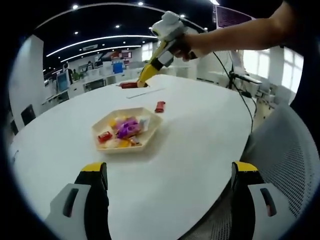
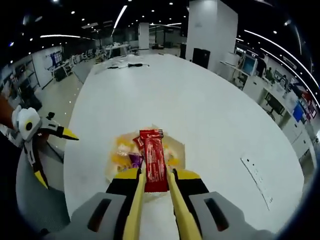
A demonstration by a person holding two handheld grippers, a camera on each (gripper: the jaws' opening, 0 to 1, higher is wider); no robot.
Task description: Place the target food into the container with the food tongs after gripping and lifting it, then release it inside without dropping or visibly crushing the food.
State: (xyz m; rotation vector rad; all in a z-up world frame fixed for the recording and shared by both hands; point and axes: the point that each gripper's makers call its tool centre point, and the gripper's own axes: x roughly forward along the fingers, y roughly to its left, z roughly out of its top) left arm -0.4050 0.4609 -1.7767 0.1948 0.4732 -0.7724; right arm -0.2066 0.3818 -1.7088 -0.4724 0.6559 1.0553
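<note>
A pale hexagonal tray [image 1: 98, 133] holding several colourful snack packets [image 1: 128, 127] sits mid-table. My left gripper [image 1: 169, 172] stands open near the table's front edge, short of the tray, with nothing between its jaws. A hand holds my right gripper [image 1: 142, 82] far beyond the tray, its yellow tongs shut on a long red packet [image 1: 129, 85] close above the table. In the right gripper view the right gripper [image 2: 155, 174] clamps the red packet [image 2: 152, 157] upright, with the tray [image 2: 179, 149] behind it. The left gripper [image 2: 50, 150] shows at the left, open.
A second red packet [image 1: 160, 106] lies loose on the white table [image 1: 200, 130] past the tray, beside a thin white strip [image 1: 145, 93]. A grey mesh chair [image 1: 287, 150] stands at the table's right edge. A paper label [image 2: 257, 180] lies on the table.
</note>
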